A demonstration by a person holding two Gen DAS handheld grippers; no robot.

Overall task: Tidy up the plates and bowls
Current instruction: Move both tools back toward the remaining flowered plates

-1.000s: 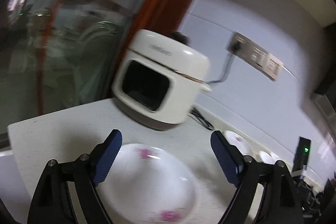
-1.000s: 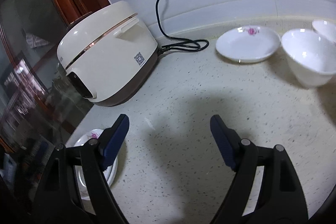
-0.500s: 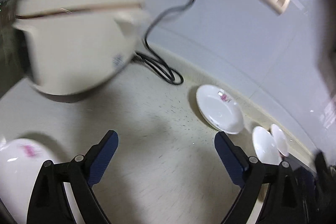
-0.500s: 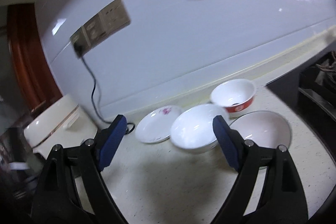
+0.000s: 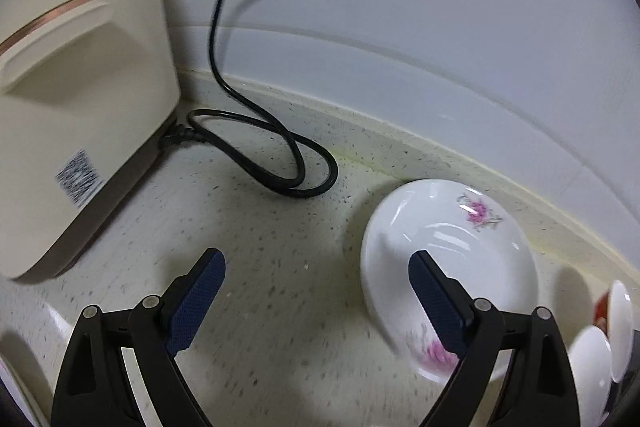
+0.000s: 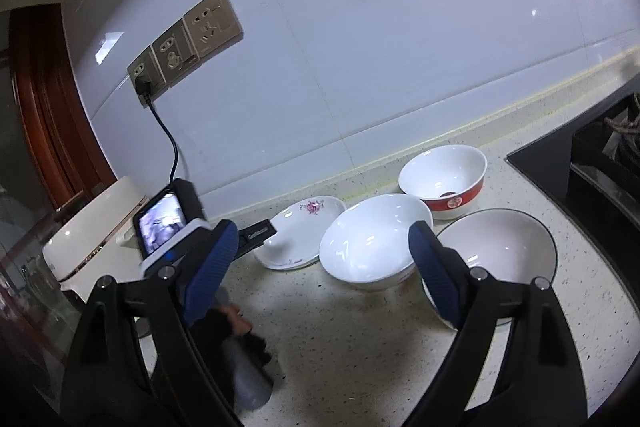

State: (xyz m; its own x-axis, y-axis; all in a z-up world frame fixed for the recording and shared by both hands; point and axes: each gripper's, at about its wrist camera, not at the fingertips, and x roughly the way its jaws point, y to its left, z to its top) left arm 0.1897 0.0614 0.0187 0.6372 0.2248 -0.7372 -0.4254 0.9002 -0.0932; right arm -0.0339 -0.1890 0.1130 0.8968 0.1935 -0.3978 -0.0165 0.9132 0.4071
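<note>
Hovering low over the speckled counter (image 5: 280,267), the left gripper (image 5: 316,291) has its blue pads spread wide with nothing between them. Its right finger (image 5: 436,303) overlaps the near part of a flowered plate (image 5: 460,239) in the picture, though whether it touches the plate cannot be told. That plate lies flat near the back edge of the counter, close to the wall. To the left stands a cream cooker (image 5: 76,99), and its black cord (image 5: 276,147) loops on the counter between cooker and plate.

From the right wrist view, the right gripper (image 6: 320,259) is also wide open and holds nothing, raised above the counter (image 6: 360,339). Ahead of it the dishes sit in a loose cluster: the flowered plate (image 6: 300,231) on the left, a white bowl (image 6: 372,239) just beside it, a red bowl (image 6: 444,179) behind that (white inside, red band outside), and a dark-rimmed dish (image 6: 500,247) to the right, tipped so its near edge is lifted. The white bowl's rim overlaps the plate's edge in this view. The left gripper's body, with a small lit screen (image 6: 162,227), shows at left in front of the cooker (image 6: 88,231). A socket strip (image 6: 184,43) on the wall feeds the cord, and a black hob (image 6: 592,163) borders the counter on the right
</note>
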